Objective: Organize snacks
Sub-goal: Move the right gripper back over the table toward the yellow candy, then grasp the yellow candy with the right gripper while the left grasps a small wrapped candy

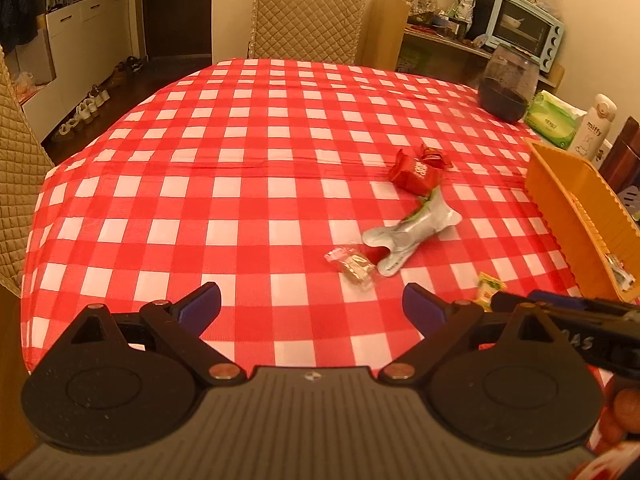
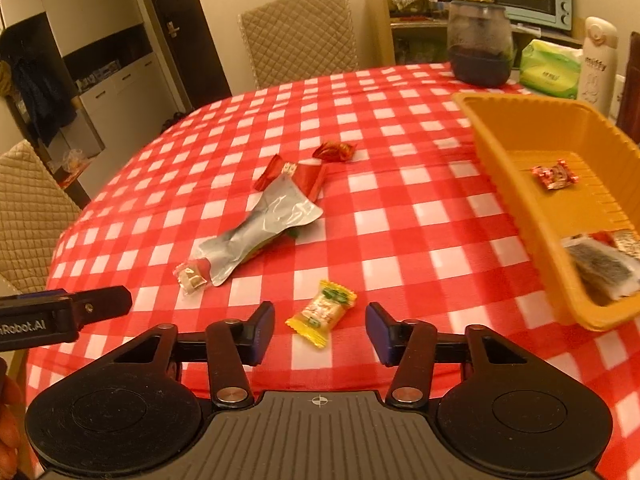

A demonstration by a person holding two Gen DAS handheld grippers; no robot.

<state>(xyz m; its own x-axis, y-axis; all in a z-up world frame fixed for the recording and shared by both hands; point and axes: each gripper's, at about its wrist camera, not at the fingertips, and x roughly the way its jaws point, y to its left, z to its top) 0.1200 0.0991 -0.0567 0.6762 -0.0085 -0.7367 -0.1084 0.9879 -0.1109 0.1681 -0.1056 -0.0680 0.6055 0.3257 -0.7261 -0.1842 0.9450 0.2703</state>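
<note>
**Yellow candy between the right jaws**

The yellow candy (image 2: 322, 312) lies on the checked counter (image 2: 400, 208) between the right gripper (image 2: 320, 330)'s parted jaws, untouched. The left gripper (image 1: 312, 312) is open over bare cloth. The orange basket (image 2: 516, 196) sits near.

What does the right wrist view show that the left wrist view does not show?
Only the right wrist view shows the inside of the orange basket, with a red candy and a grey packet, and the whole yellow candy between the open right hand-held gripper. Only the left wrist view shows shoes on the floor. Both show the silver pouch, dark jar and blue oven.
</note>
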